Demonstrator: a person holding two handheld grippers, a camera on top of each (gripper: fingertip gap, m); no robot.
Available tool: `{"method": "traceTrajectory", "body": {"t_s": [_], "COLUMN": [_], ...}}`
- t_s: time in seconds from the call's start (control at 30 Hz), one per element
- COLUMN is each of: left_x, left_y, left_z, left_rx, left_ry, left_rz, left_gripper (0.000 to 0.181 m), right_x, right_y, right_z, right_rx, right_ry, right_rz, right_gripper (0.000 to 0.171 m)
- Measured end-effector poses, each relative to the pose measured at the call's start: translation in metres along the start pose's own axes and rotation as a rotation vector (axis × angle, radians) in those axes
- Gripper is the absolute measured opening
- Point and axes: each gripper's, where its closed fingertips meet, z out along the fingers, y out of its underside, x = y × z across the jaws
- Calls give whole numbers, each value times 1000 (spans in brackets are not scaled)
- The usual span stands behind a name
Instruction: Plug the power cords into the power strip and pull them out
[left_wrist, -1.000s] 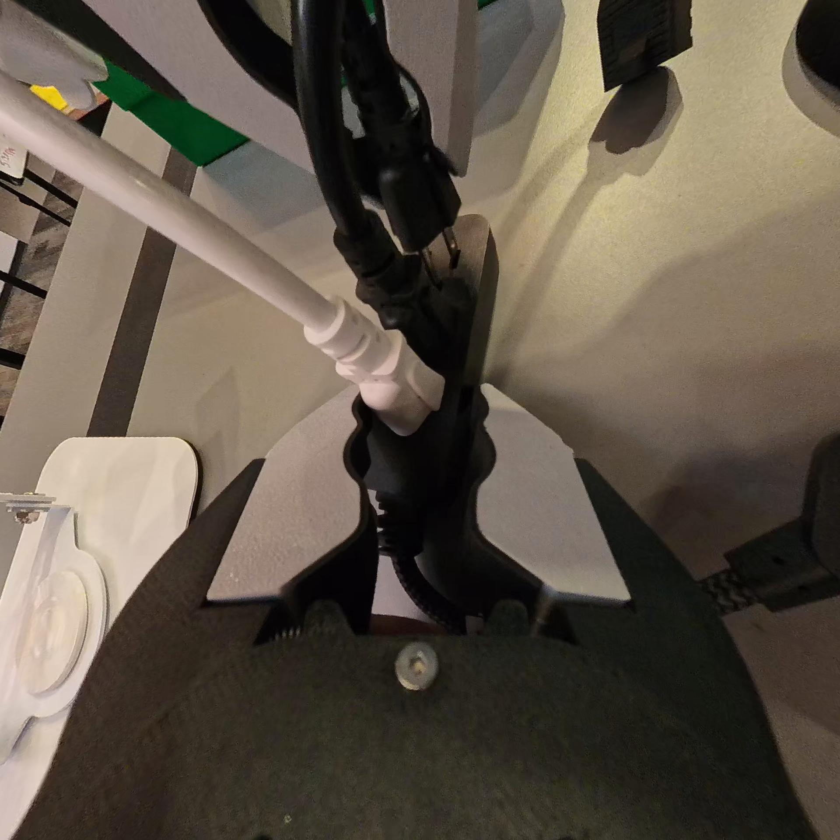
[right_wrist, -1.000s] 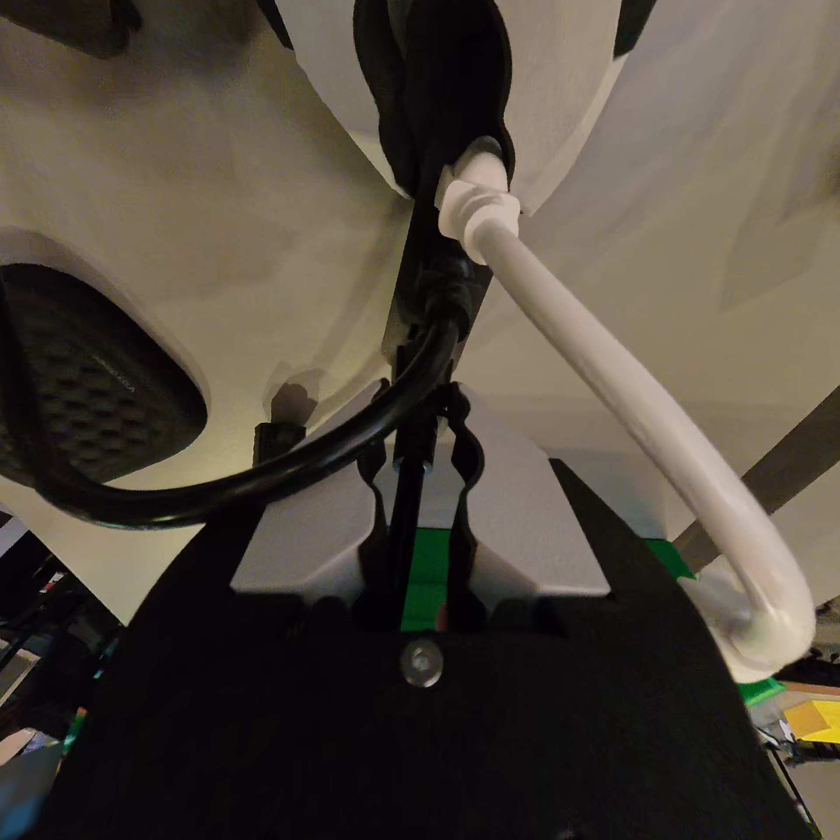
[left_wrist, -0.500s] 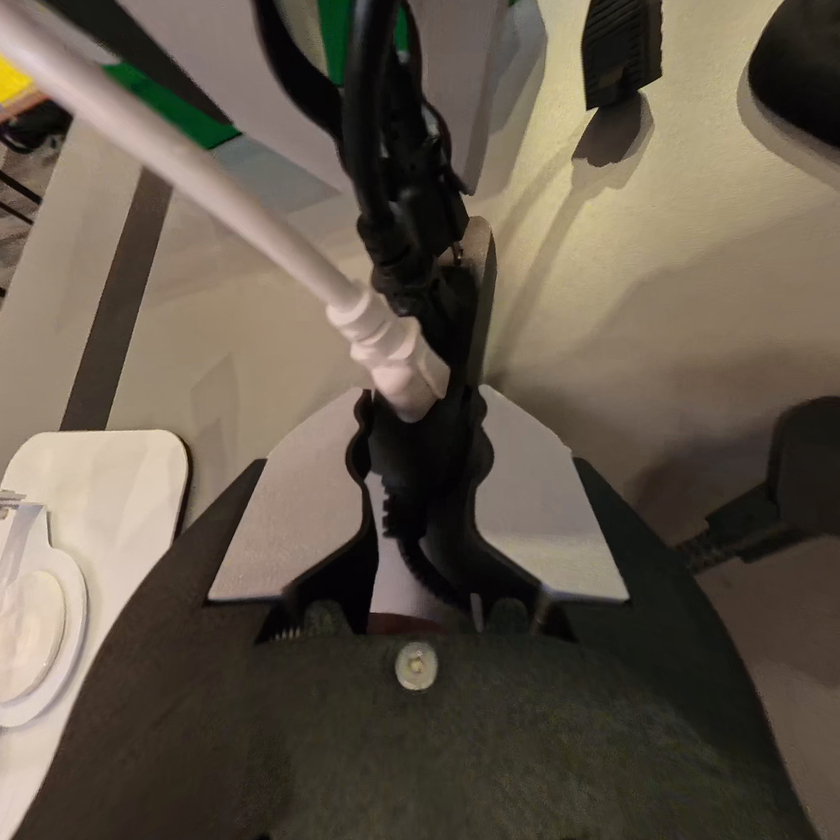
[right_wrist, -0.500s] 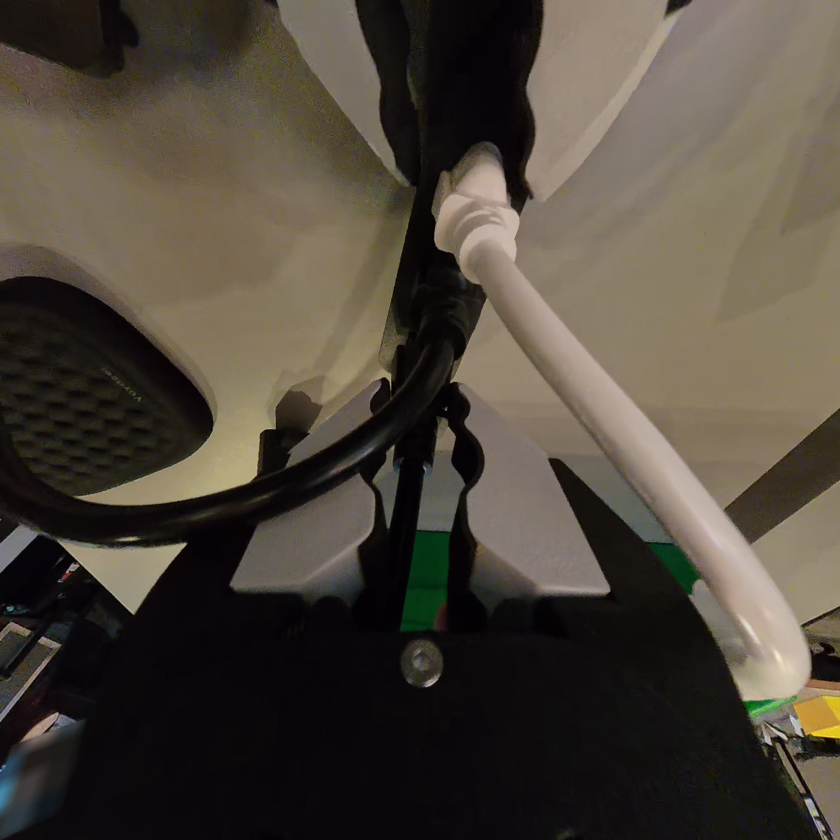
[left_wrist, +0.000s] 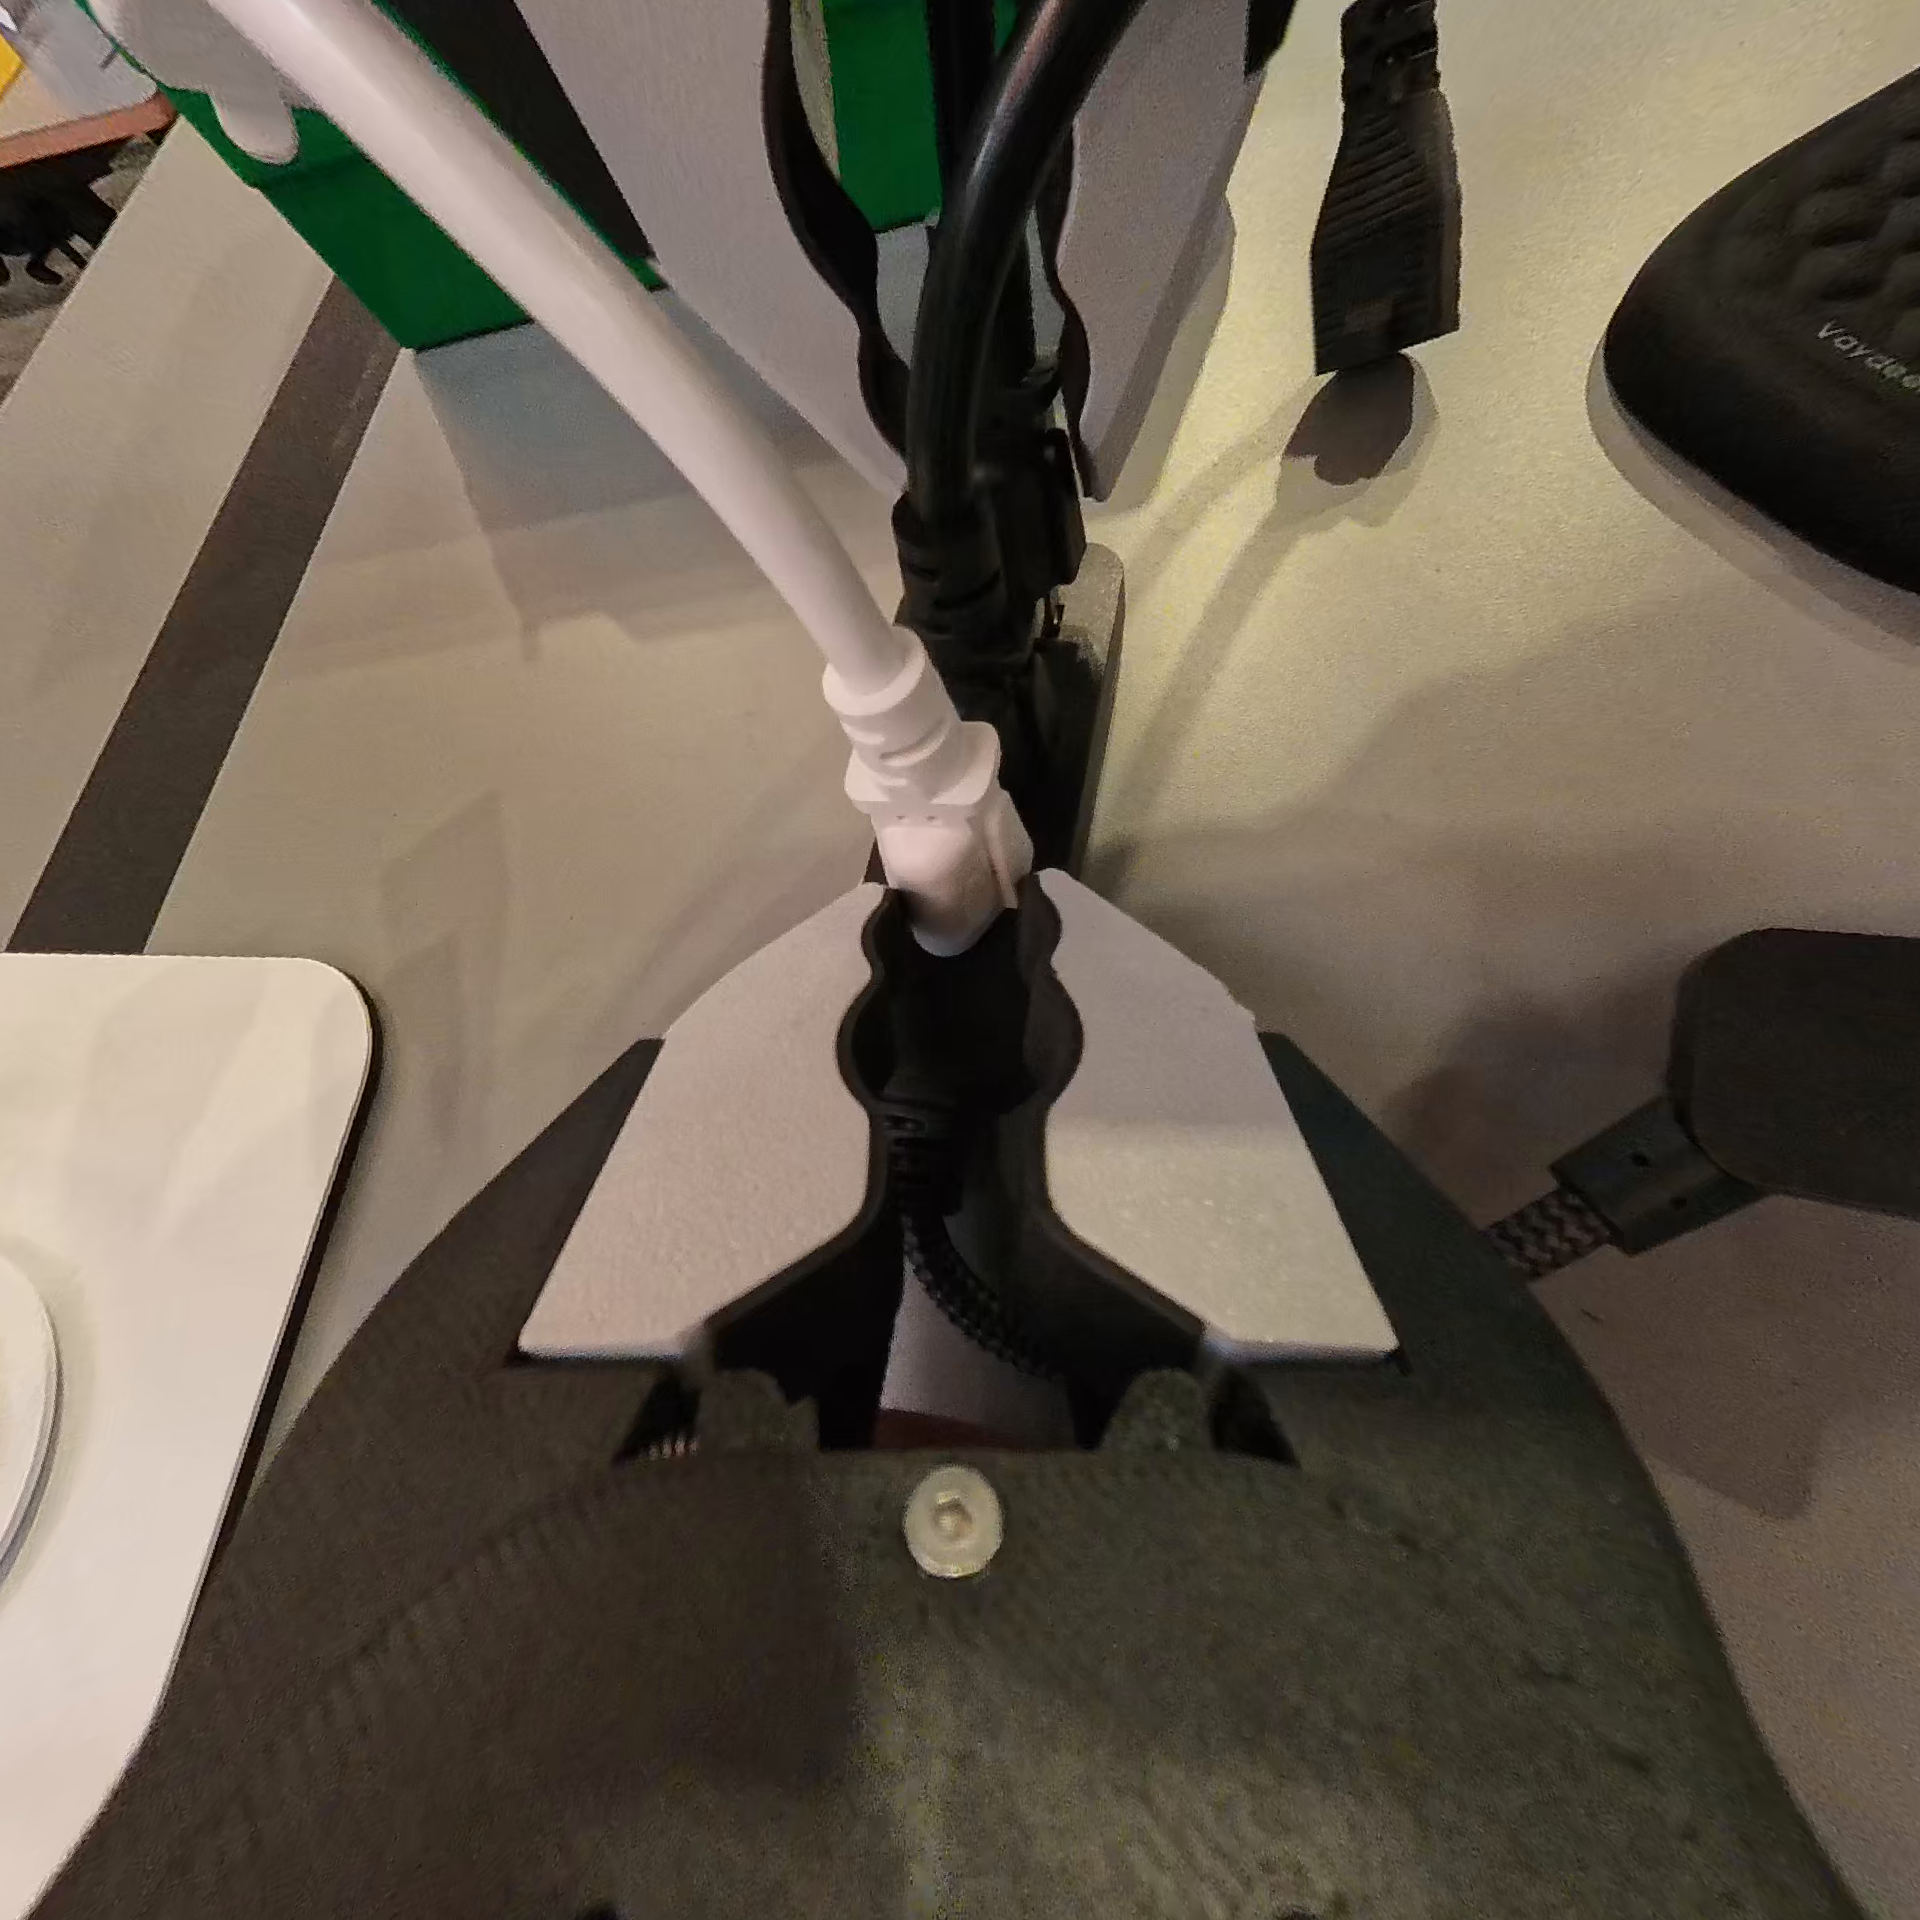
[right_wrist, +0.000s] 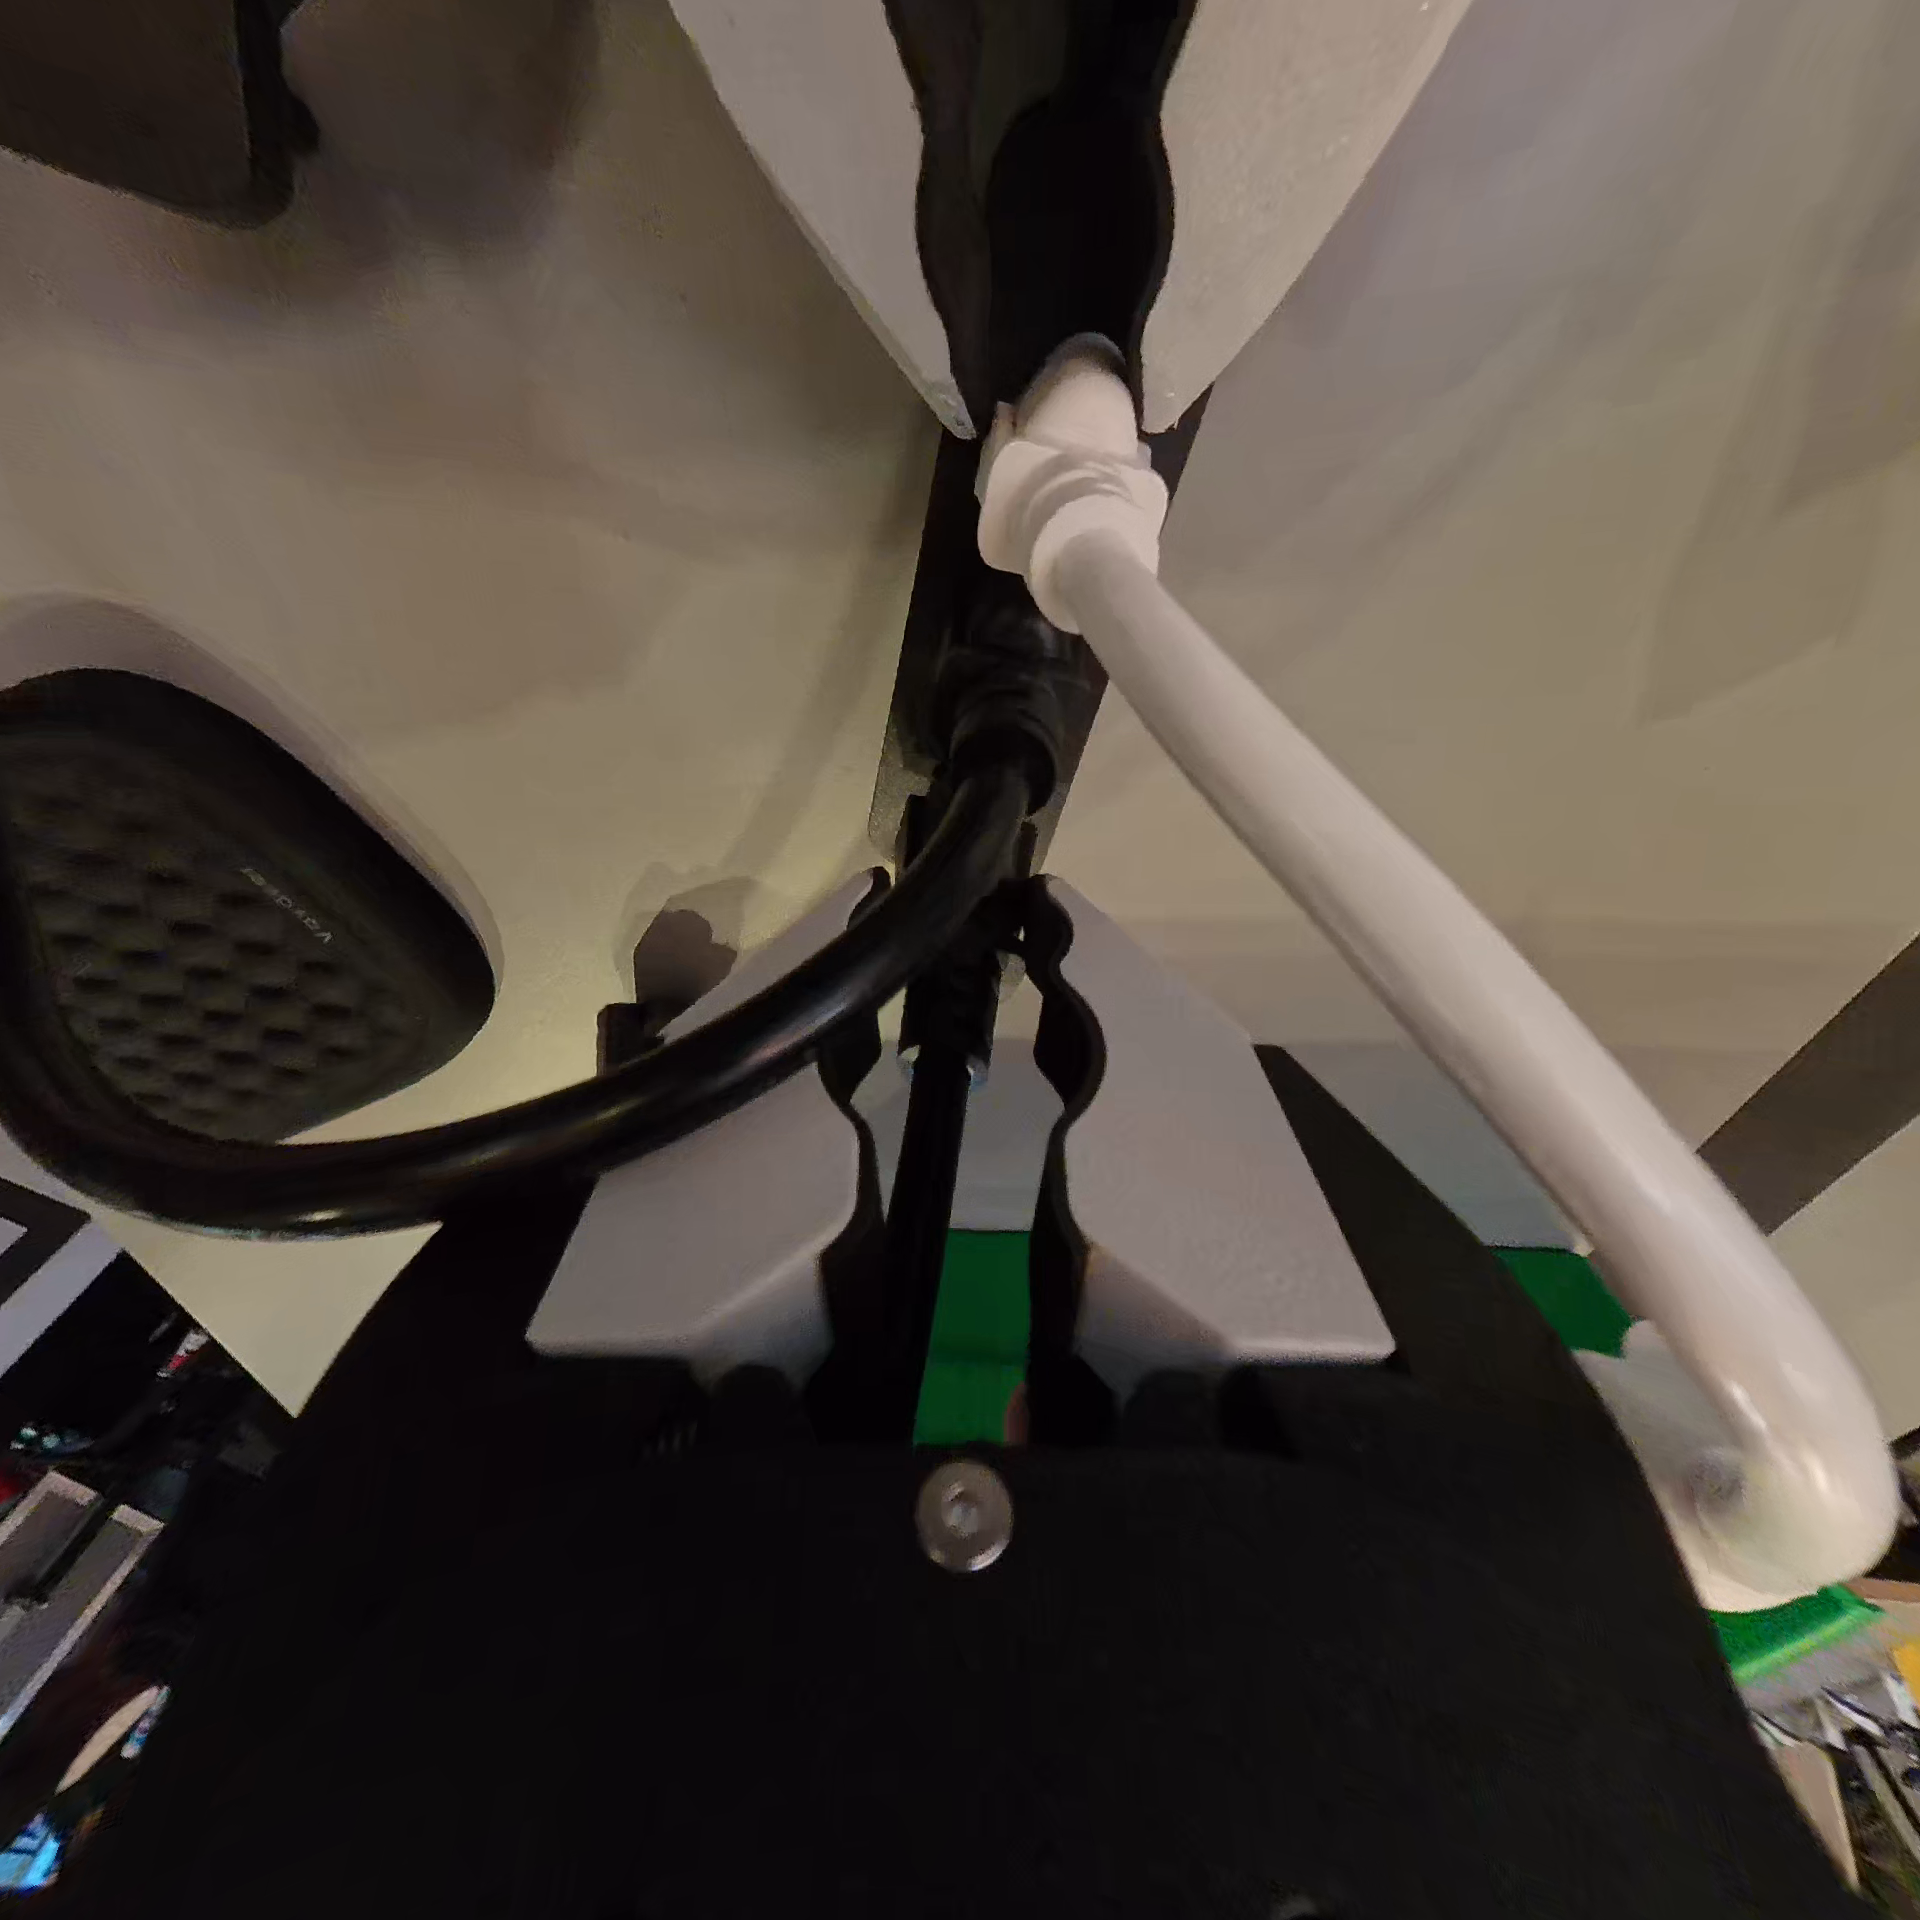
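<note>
So the left tongs (left_wrist: 956, 997) are clamped around one end of the black power strip (left_wrist: 1081, 665), which lies out in the middle of the bench (left_wrist: 520, 727). A white plug (left_wrist: 935, 800) sits in the strip right at the tips of those tongs, its white cord (left_wrist: 623, 343) arcing up and away. Next to it a black plug (right_wrist: 1008, 675) is seated too, its black cord (right_wrist: 623, 1091) looping off sideways. The right tongs (right_wrist: 961, 997) come in from the opposite end, pinching a third black plug (left_wrist: 1039, 509) right at the strip; can't tell if it's in yet. A black padded rest (left_wrist: 1787, 343) lies nearby.
</note>
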Motion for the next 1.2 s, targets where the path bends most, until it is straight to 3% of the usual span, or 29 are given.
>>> {"method": "traceTrajectory", "body": {"t_s": [0.37,0.5,1.2], "left_x": [0,0,0], "left_y": [0,0,-1], "left_z": [0,1,1], "left_rx": [-1,-1,-2], "left_ry": [-4,-5,-13], "left_rz": [1,-2,-2], "left_gripper": [20,20,20], "right_x": [-3,-8,-1], "right_y": [5,7,-2], "right_z": [-21,-20,-15], "right_rx": [78,56,-2], "right_ry": [13,22,47], "right_rz": [141,127,86], "right_gripper": [28,22,21]}}
